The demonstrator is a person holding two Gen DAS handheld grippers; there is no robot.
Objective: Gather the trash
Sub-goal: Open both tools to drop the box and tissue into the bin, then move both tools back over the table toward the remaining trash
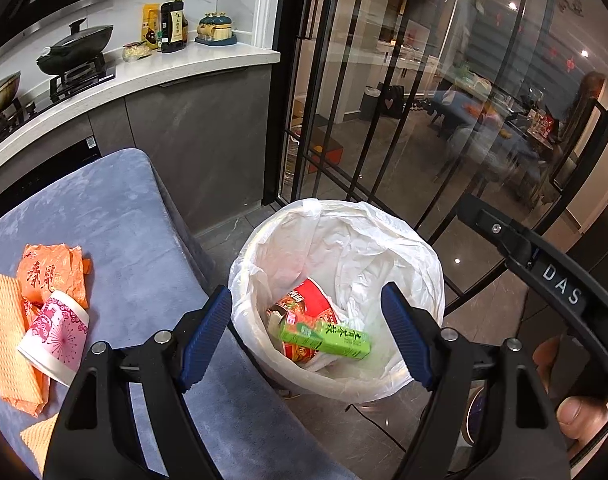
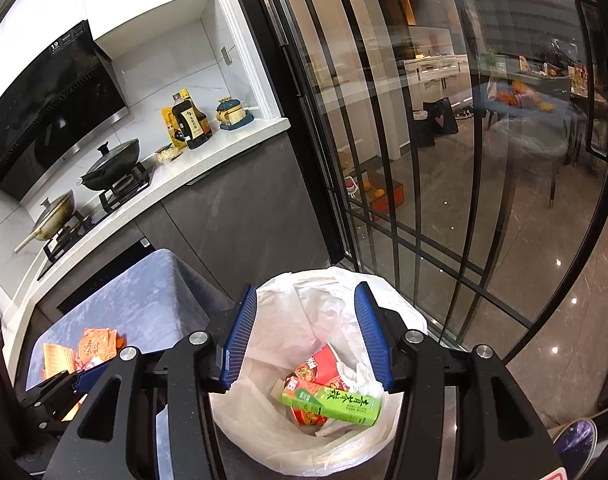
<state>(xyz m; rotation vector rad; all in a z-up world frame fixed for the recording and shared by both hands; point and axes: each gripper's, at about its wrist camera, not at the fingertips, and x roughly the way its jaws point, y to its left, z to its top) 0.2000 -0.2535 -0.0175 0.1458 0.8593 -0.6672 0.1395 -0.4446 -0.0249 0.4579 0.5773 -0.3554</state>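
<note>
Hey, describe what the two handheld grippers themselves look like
The left gripper and right gripper look alike: matte black angular frames with silver round bolts, each ending in two blue ribbed finger pads. The left view also shows a black bar labelled "DAS" and bare fingertips.

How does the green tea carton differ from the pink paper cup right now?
The green tea carton is already inside the white-lined bin, lying on a red noodle wrapper; the pink paper cup is still out on the blue cloth-covered surface, tipped on its side against orange wrappers. The carton is a long green box; the cup is round, pink and white with a floral print. Both lie on their sides, and neither is gripped.
</note>
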